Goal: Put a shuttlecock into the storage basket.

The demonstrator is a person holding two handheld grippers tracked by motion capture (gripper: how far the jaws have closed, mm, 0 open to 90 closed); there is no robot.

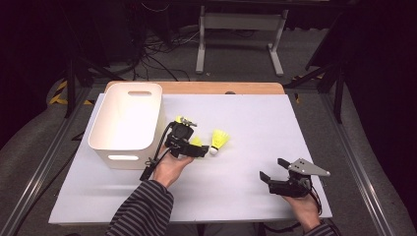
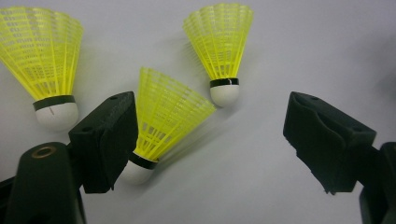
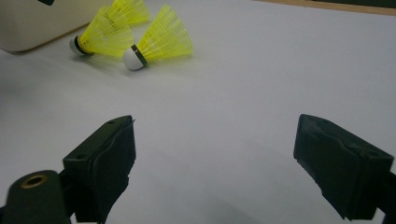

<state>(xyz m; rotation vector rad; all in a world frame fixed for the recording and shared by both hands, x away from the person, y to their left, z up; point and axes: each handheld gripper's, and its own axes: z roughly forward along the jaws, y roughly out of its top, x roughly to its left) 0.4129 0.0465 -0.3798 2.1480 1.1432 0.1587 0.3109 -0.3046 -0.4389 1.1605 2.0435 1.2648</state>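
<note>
Three yellow shuttlecocks with white cork heads lie on the white table (image 1: 255, 123). My left gripper (image 1: 194, 143) (image 2: 210, 121) stands open over them. The middle shuttlecock (image 1: 197, 140) (image 2: 166, 112) lies between the jaws, against the left jaw. Another shuttlecock (image 1: 220, 140) (image 2: 219, 42) lies just ahead, and the third shuttlecock (image 1: 184, 119) (image 2: 44, 60) lies outside the left jaw. My right gripper (image 1: 273, 169) (image 3: 215, 135) is open and empty near the front right of the table, well apart from the shuttlecocks (image 3: 159, 39).
A white plastic bin (image 1: 127, 123) (image 3: 28, 23) with handle slots stands on the table's left side, close to the left gripper. Bare table surface lies between the two grippers and to the right. Frame legs and cables stand on the floor beyond the table.
</note>
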